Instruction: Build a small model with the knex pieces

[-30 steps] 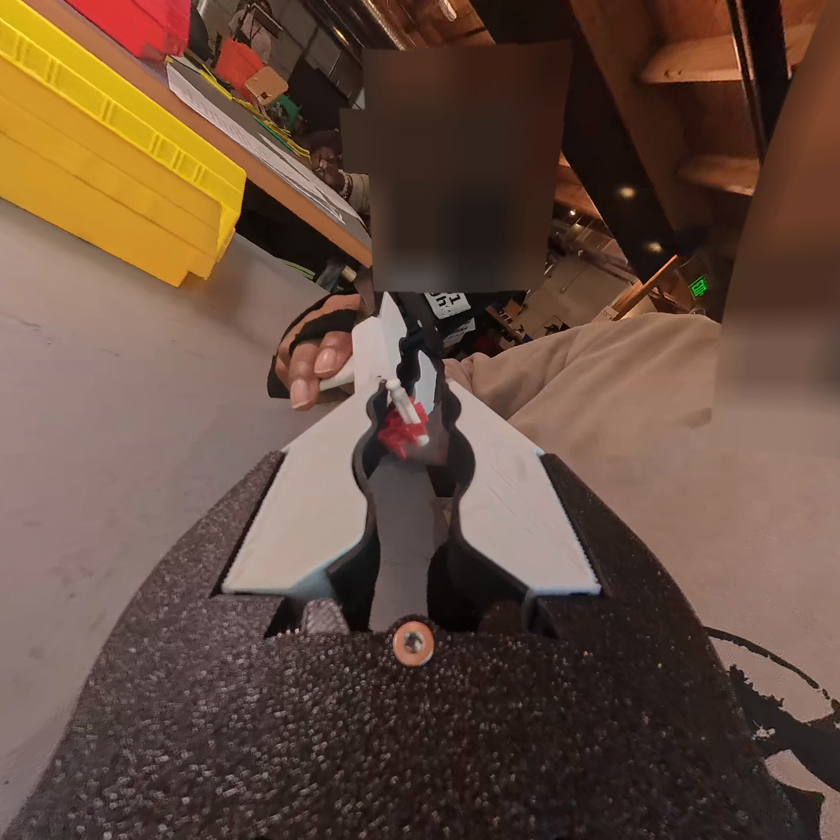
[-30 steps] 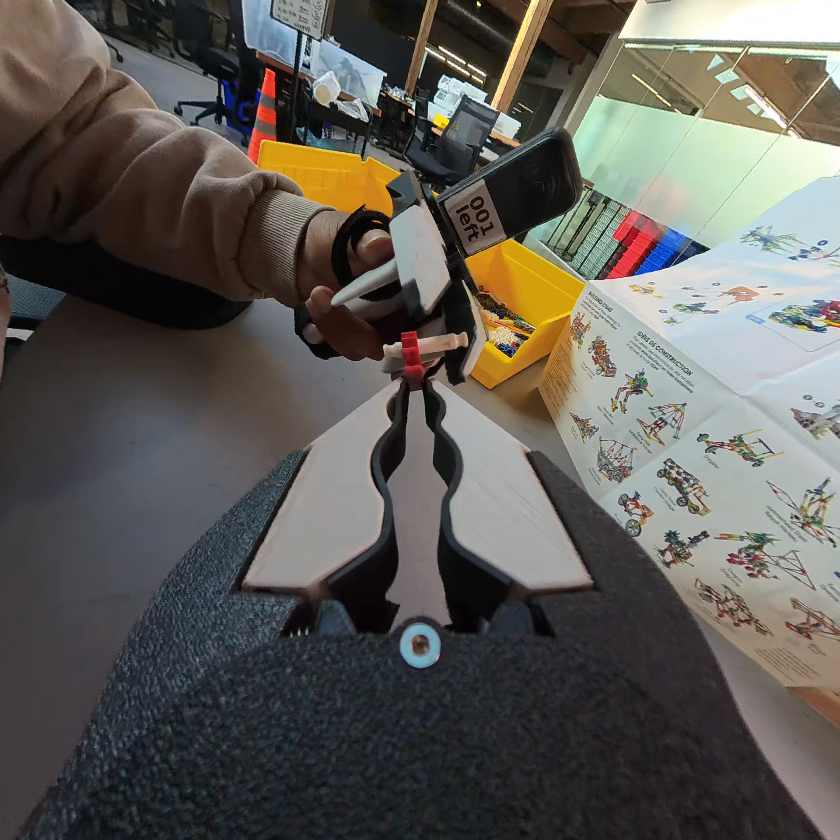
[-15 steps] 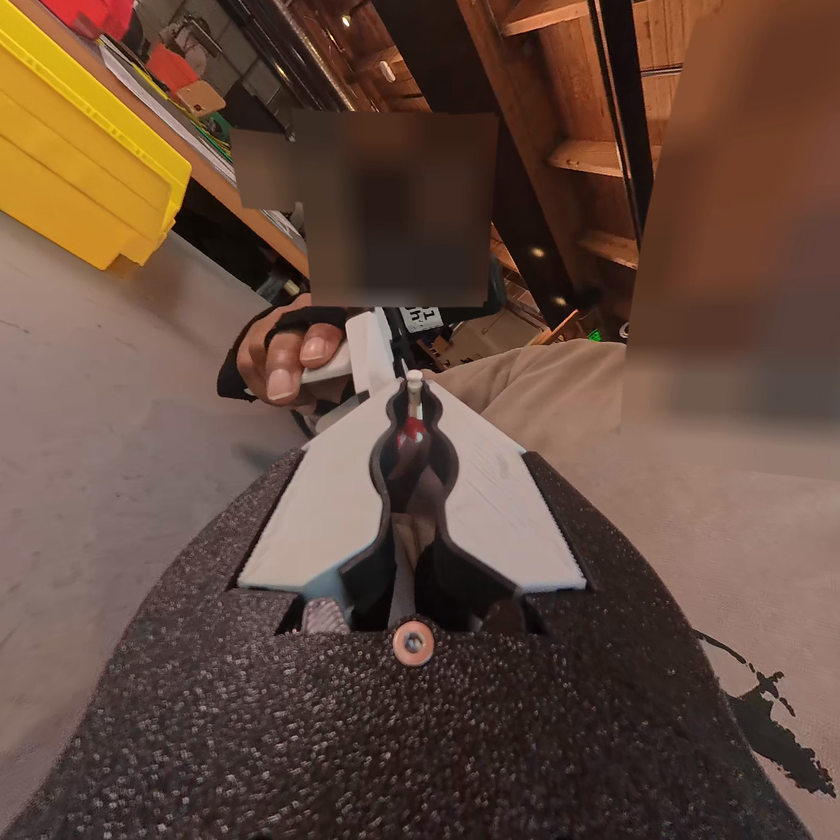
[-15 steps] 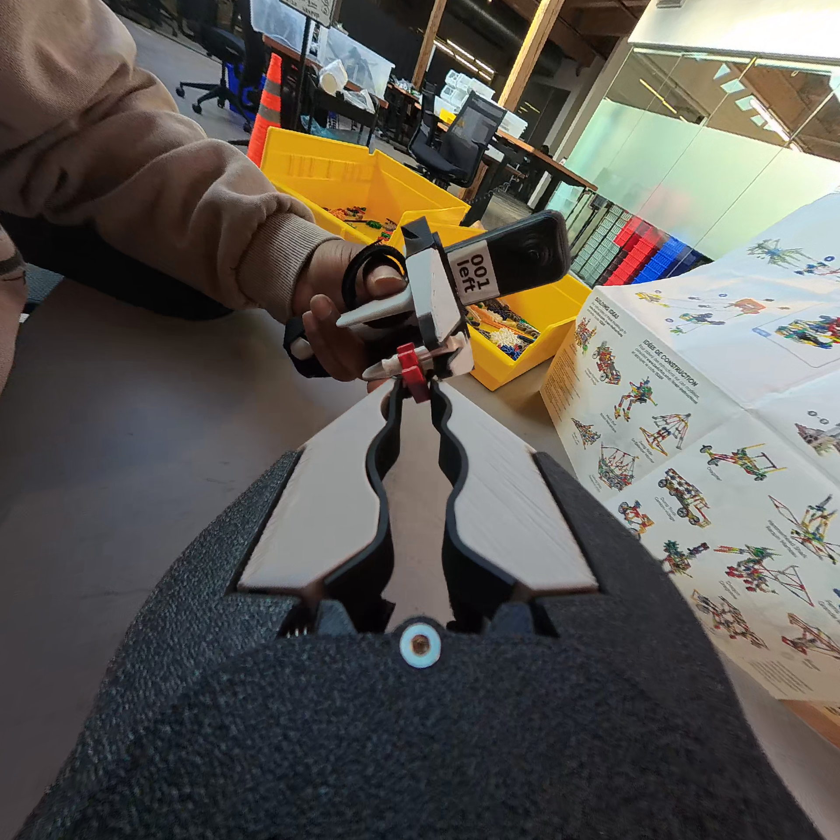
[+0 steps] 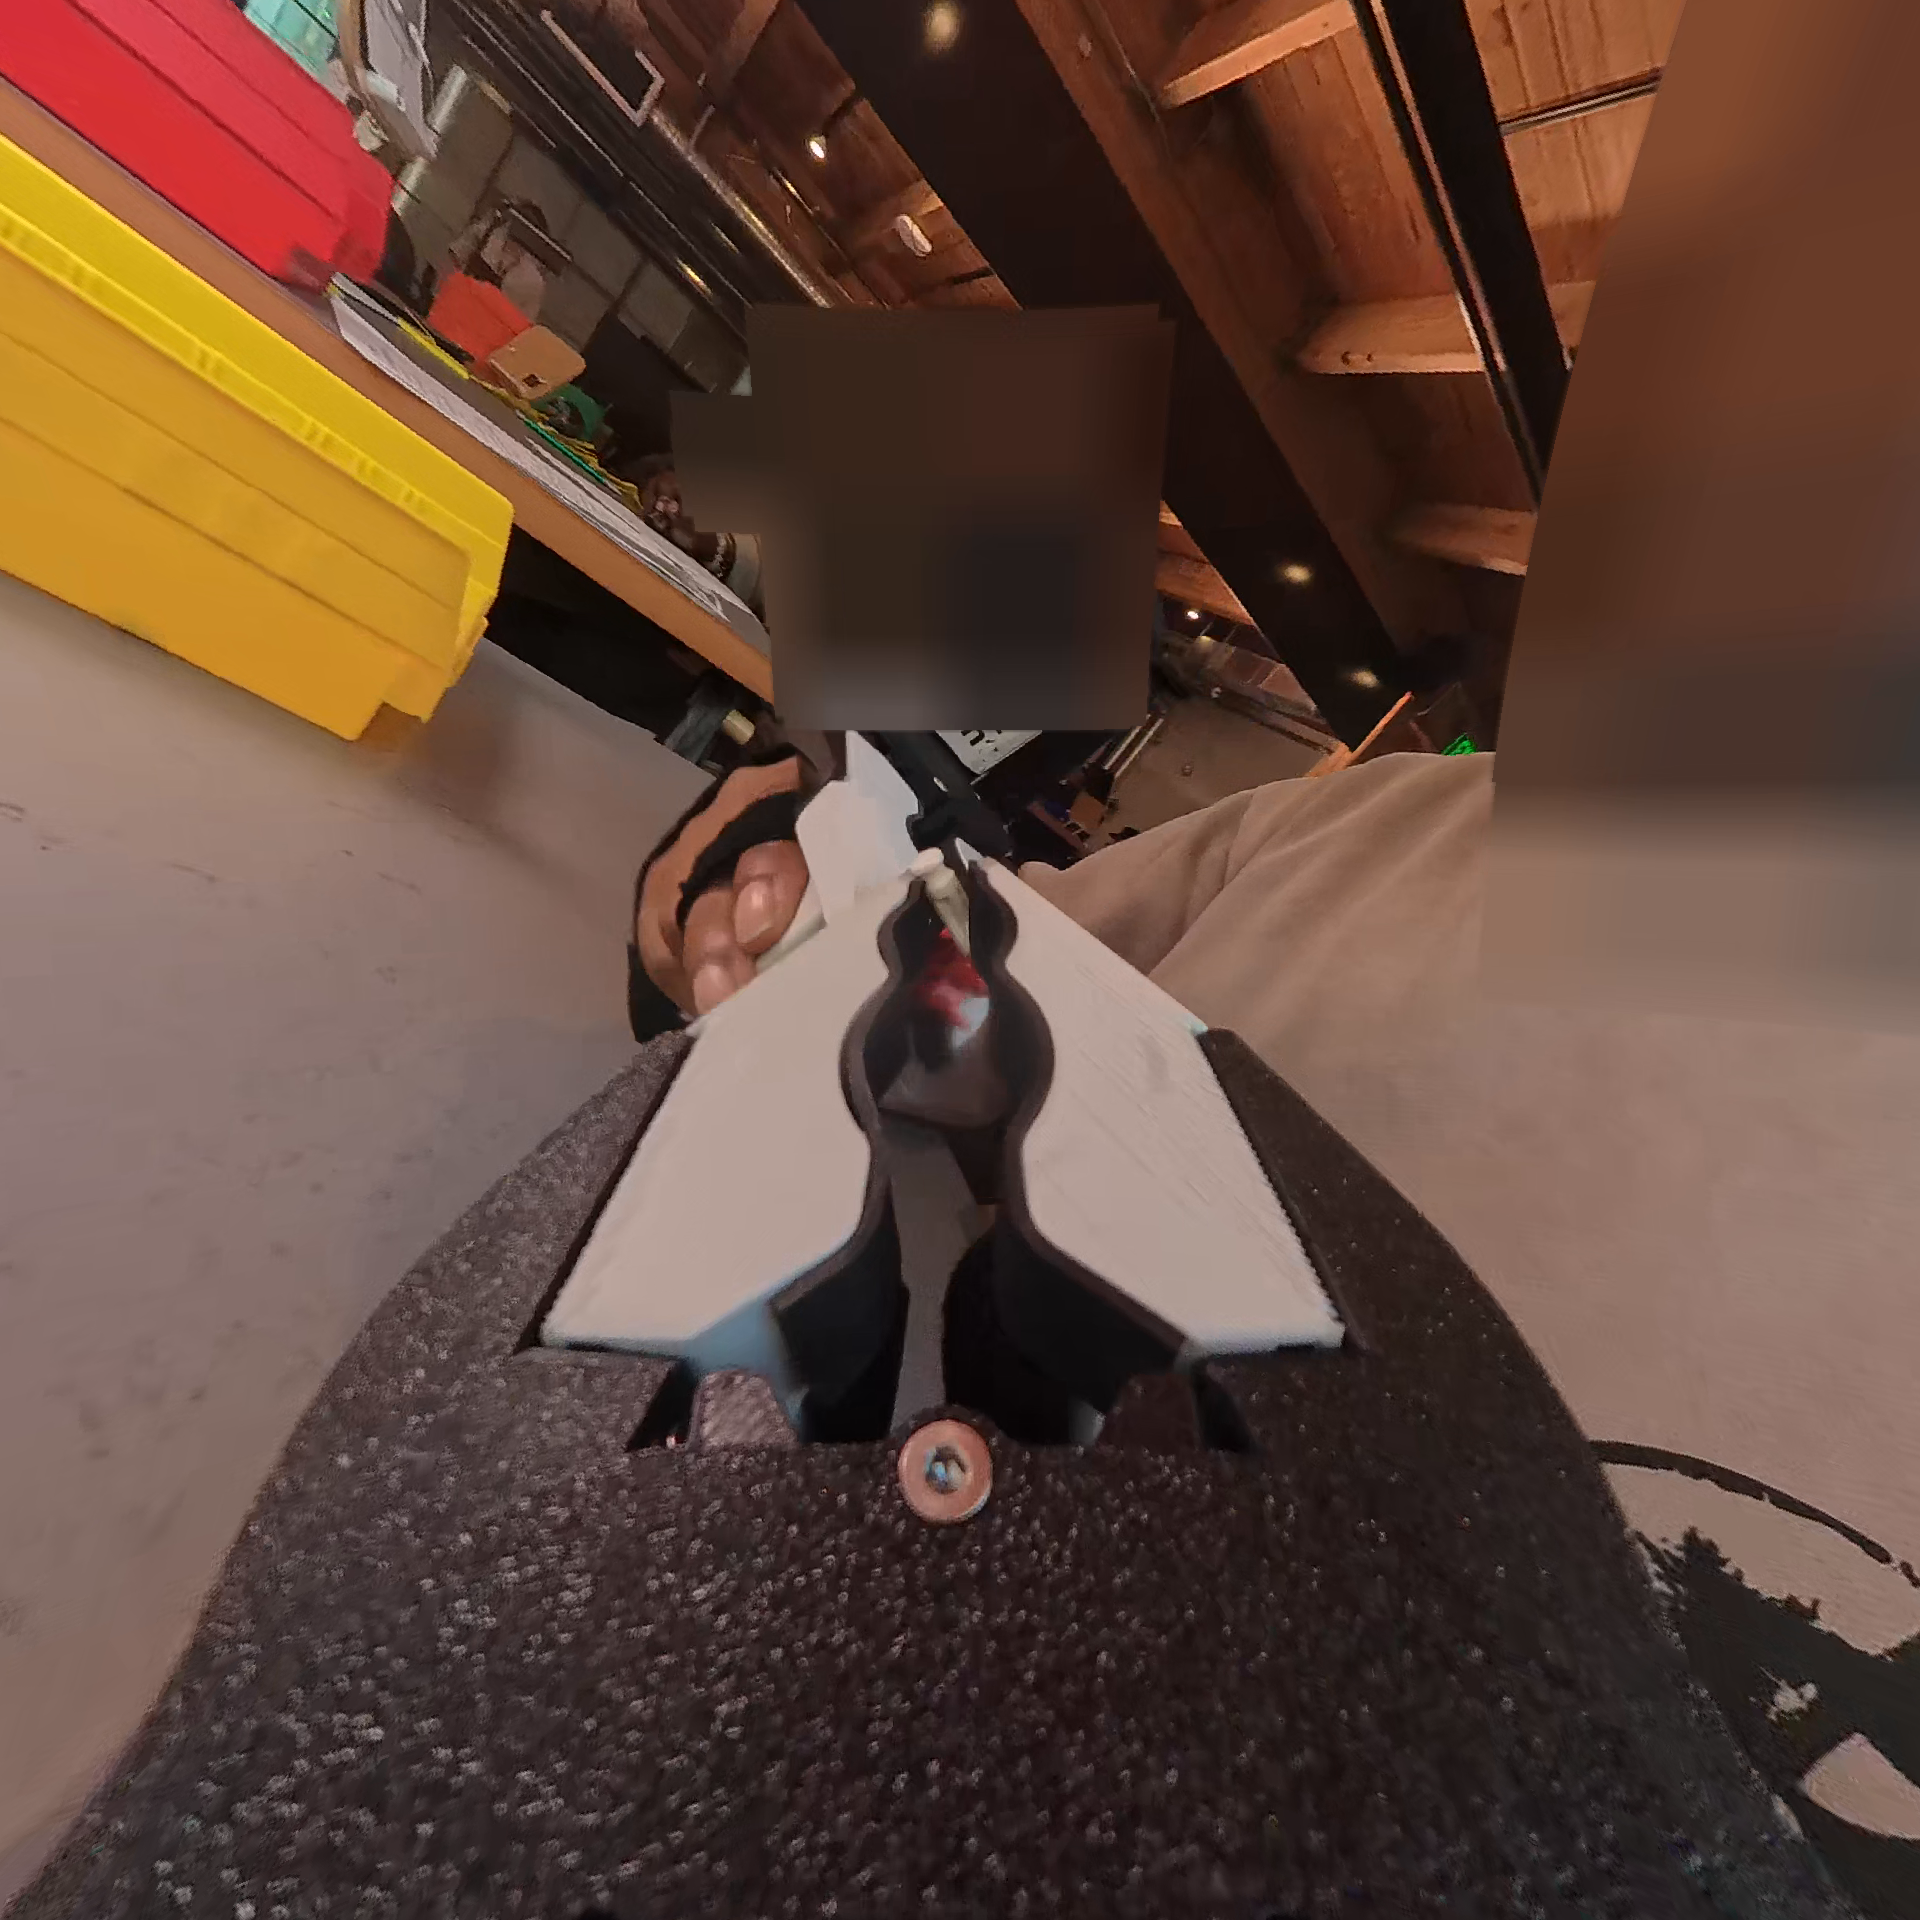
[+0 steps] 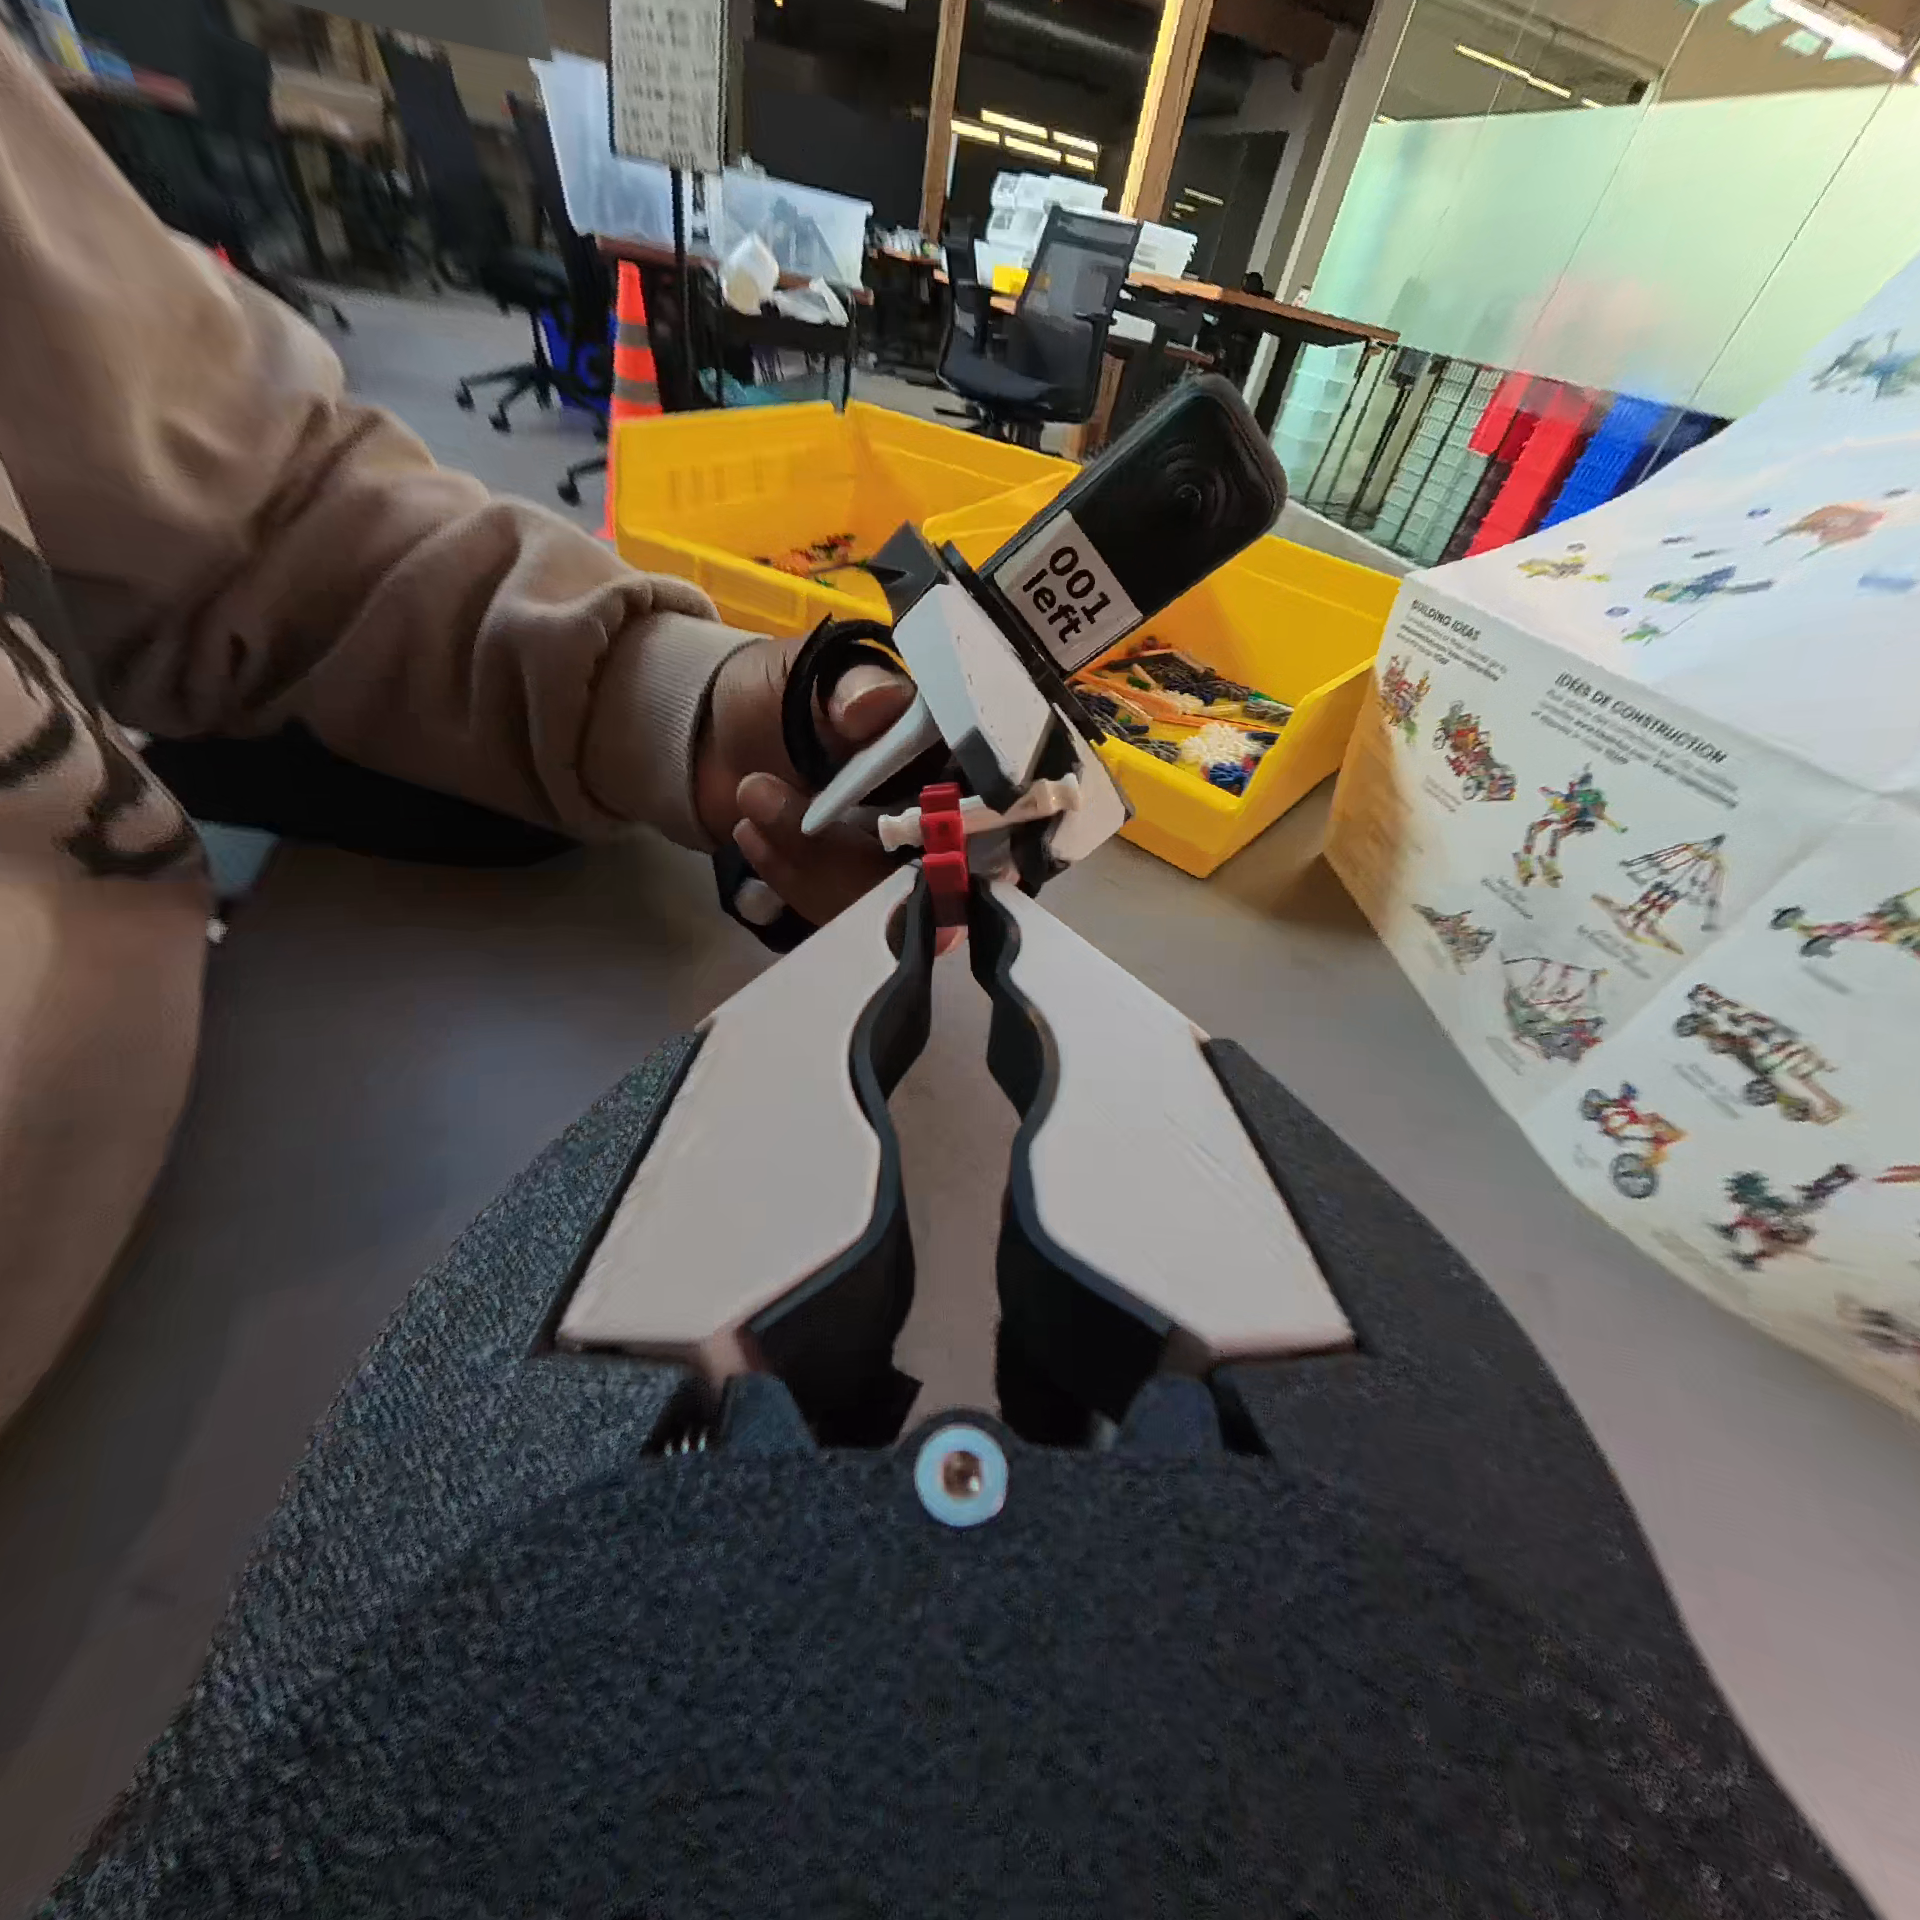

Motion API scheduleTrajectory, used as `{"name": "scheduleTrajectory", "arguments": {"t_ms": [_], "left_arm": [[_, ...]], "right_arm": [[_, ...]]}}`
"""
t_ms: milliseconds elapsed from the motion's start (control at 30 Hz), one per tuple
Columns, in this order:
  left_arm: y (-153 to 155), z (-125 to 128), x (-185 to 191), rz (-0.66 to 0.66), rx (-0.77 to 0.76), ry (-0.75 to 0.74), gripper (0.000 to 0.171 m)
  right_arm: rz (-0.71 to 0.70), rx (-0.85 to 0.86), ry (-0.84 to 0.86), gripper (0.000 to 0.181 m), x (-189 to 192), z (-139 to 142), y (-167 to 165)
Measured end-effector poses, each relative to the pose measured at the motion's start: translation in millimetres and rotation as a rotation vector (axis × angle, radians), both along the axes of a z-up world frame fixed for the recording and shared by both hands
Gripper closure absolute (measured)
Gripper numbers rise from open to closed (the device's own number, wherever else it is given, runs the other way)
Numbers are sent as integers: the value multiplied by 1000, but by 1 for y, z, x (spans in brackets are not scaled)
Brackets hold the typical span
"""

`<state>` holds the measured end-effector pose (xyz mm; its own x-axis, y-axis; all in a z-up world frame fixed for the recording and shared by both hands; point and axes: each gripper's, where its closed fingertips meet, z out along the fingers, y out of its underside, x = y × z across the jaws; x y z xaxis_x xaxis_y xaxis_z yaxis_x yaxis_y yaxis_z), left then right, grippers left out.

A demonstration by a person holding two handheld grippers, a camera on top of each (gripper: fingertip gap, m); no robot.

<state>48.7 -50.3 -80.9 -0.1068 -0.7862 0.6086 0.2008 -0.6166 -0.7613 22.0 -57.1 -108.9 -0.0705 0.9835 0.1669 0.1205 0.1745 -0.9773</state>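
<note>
While the two tools meet tip to tip above the grey table point(image 6: 416, 1039), the right gripper point(image 6: 943, 896) is clamped on a red connector point(image 6: 941, 831), pinching its lower block so that the upper part stands clear of the fingertips. The left gripper point(image 5: 948, 885) is closed on a short white rod point(image 5: 943, 902). In the right wrist view that rod lies crosswise and passes through the red connector, so the two pieces are touching and look joined.

From where I stand, both grips look narrow, right at the fingertips. I judge that any twist between the hands would lever the rod sideways in its clip. Keeping the rod square to the connector and the pinch firm seems what matters here.

The person's left hand point(image 6: 790, 790), in a tan sleeve, works the left tool's trigger. Behind it sit two yellow bins point(image 6: 790, 488), the nearer one holding loose rods and connectors in mixed colours. A folded sheet of printed model pictures point(image 6: 1610, 883) stands just right of them. An orange cone point(image 6: 632, 332) stands well back on the floor.
</note>
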Motion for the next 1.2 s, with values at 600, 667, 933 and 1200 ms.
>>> {"name": "scheduleTrajectory", "arguments": {"t_ms": [600,667,933,1200], "left_arm": [[25,1,-8,243,150,182,171],[23,0,-8,145,35,108,165],[10,2,-9,5,-95,-63,151],[14,4,-12,145,70,54,152]], "right_arm": [[5,-416,120,178,-8,12,11],[-12,-335,85,177,-6,4,16],[23,-89,36,177,5,0,16],[67,-334,197,178,8,19,21]]}}
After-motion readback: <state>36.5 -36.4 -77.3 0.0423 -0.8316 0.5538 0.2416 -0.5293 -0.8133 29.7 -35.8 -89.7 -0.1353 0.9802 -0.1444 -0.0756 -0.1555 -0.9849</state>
